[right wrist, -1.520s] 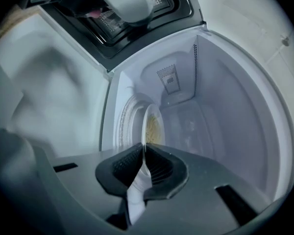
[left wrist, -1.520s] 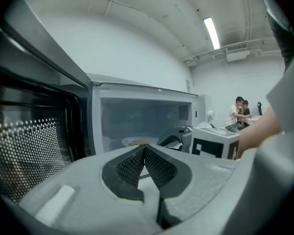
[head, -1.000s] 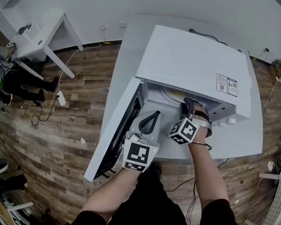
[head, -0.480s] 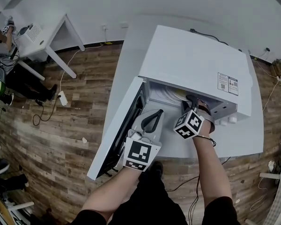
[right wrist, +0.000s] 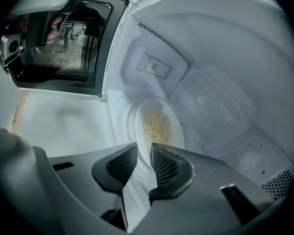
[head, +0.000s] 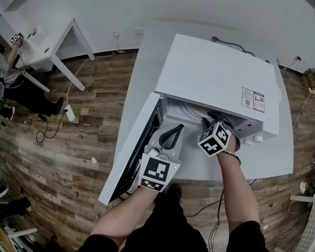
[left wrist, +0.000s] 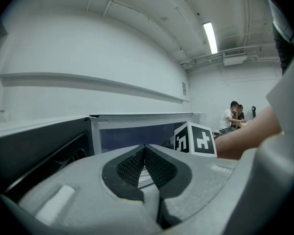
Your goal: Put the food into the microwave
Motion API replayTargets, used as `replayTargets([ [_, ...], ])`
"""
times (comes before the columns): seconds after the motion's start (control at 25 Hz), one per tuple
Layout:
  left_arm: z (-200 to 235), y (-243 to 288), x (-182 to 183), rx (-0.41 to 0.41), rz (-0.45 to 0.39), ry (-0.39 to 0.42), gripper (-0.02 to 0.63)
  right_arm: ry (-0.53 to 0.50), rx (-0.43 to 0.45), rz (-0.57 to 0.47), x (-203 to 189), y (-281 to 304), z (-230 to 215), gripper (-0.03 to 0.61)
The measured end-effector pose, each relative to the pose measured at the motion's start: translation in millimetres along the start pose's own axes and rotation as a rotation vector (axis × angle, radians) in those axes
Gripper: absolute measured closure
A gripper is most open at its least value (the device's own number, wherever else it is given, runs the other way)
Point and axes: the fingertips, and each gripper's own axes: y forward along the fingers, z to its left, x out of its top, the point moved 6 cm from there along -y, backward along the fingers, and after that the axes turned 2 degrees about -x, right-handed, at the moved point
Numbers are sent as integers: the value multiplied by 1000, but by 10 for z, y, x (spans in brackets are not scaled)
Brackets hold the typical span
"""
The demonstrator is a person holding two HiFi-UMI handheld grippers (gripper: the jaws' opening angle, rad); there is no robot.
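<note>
A white microwave (head: 215, 77) stands on a white table (head: 142, 72), its door (head: 130, 148) swung open to the left. My right gripper (right wrist: 143, 151) reaches into the cavity and is shut on the rim of a white plate (right wrist: 137, 119) of yellow food (right wrist: 158, 126), which lies low over the turntable. From the head view only its marker cube (head: 214, 139) and the dark jaw backs at the opening show. My left gripper (head: 176, 127) hangs just outside the opening, by the door, shut and empty (left wrist: 145, 148).
The door's dark mesh window (right wrist: 63, 43) stands close at the left of the right gripper. A white desk (head: 52, 41) with a seated person (head: 2, 83) is far left, and cables lie on the wooden floor (head: 68, 156). Two people (left wrist: 235, 116) sit in the background.
My right gripper has rolled at the microwave opening, its marker cube turning and shifting slightly right. The yellow food seen earlier under the top edge is now hidden. The left gripper has kept still.
</note>
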Motion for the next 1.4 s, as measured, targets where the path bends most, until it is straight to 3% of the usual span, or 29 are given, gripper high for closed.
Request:
replayTargets([
  [0.12,7,31,-1,-3,2,-3,607,-34,-9,-2,17,12,4,483],
  [0.36,19,71,-4,-10,6,-16,607,62,-3,-59,-3,-33,-42,402],
  [0.52,34,95,-9,-8,10,-18,606,148,74,-93,-17,-43,-9,403],
  [0.72,1,84,19,-12,12,-18,607,107,28,-133,1,-166,17,418],
  [0.84,-30,17,70,-16,12,-19,607,117,1,-182,54,-375,23,446],
  [1.4,-480,-873,570,-120,-11,-41,607,311,60,-378,308,-1941,315,492],
])
